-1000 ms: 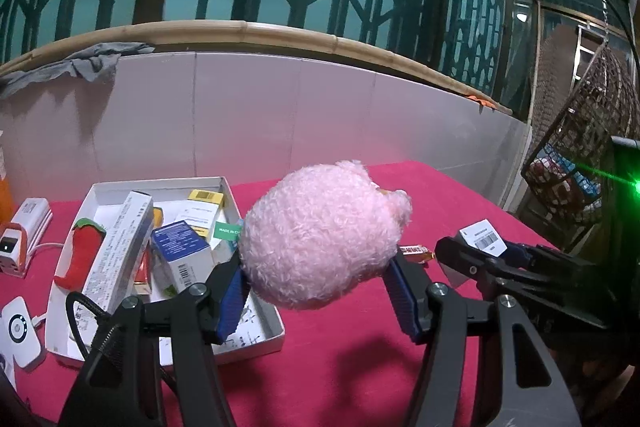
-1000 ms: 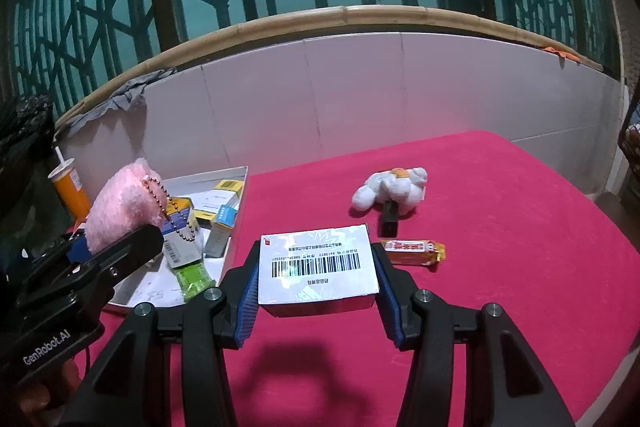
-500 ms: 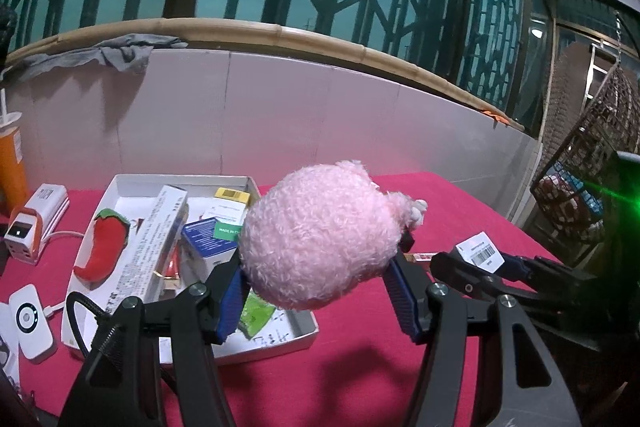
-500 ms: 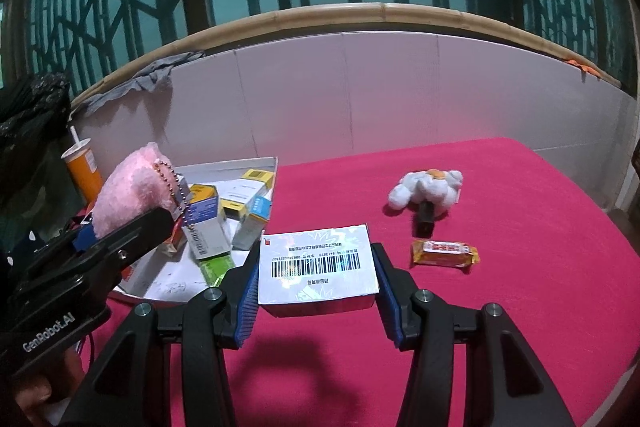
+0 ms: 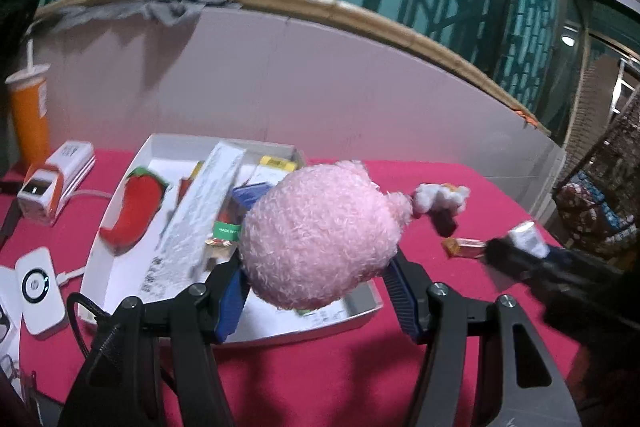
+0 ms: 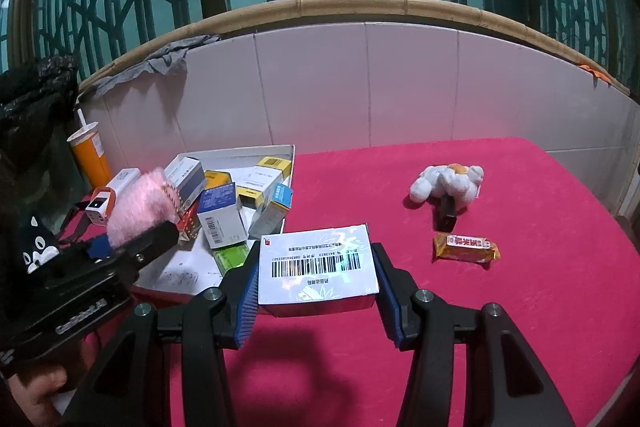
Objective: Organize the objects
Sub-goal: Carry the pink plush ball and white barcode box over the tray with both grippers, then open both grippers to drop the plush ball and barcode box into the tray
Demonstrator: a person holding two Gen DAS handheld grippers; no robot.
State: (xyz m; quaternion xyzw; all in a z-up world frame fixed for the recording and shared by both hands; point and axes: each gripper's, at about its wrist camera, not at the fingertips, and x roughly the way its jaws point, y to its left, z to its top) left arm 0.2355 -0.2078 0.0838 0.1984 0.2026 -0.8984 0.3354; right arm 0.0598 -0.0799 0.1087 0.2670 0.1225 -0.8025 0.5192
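My left gripper [image 5: 316, 291] is shut on a fluffy pink plush [image 5: 320, 233], held over the near right part of the white tray [image 5: 116, 269]. The pink plush [image 6: 140, 205] also shows at the left of the right wrist view, above the left gripper's black body. My right gripper [image 6: 318, 279] is shut on a flat white box with a barcode [image 6: 318, 269], held above the red tablecloth just right of the tray [image 6: 286, 151]. The tray holds several small boxes [image 6: 220, 213] and a red chilli-shaped toy [image 5: 132, 211].
A small white plush [image 6: 448, 183] and an orange snack bar [image 6: 466, 247] lie on the red cloth to the right. An orange cup with a straw [image 5: 28, 111], a white-orange device [image 5: 52, 177] and a white charger pad [image 5: 38, 285] sit left of the tray. A tiled wall runs behind.
The left gripper has carried the pink plush leftward and down, over the tray's near edge. The right gripper with the barcode box has shifted slightly toward the tray.
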